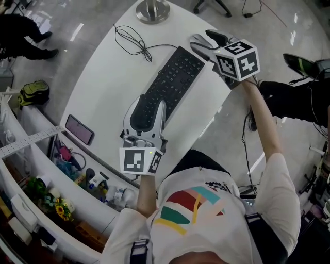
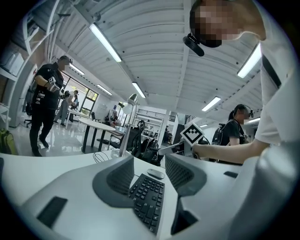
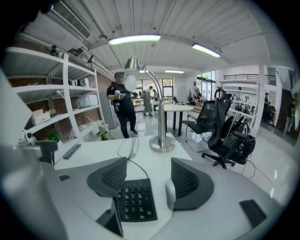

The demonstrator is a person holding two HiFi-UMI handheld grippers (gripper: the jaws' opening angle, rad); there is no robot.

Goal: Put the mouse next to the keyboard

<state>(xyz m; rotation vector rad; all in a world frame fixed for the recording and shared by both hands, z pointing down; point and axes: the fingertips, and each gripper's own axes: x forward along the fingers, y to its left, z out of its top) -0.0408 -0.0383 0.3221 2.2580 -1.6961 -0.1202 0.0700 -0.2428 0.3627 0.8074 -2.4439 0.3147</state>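
Note:
A black keyboard (image 1: 172, 82) lies slantwise on the white table (image 1: 103, 82). In the right gripper view a small grey mouse (image 3: 169, 194) rests on the table just right of the keyboard (image 3: 135, 201), close against the inner pad of the right-hand finger. My right gripper (image 3: 148, 162) stands open around it, at the keyboard's far end (image 1: 206, 39). The left gripper view shows the mouse (image 2: 155, 174) beyond the keyboard (image 2: 146, 199). My left gripper (image 1: 149, 104) is open, its jaws straddling the keyboard's near end (image 2: 149, 159).
A lamp base (image 1: 152, 10) stands at the table's far end, and the keyboard's thin cable (image 1: 134, 40) loops near it. A dark phone (image 1: 79, 129) lies by the left edge, above cluttered shelves (image 1: 67, 180). Office chairs (image 3: 220, 133) and a standing person (image 3: 121, 110) are beyond the table.

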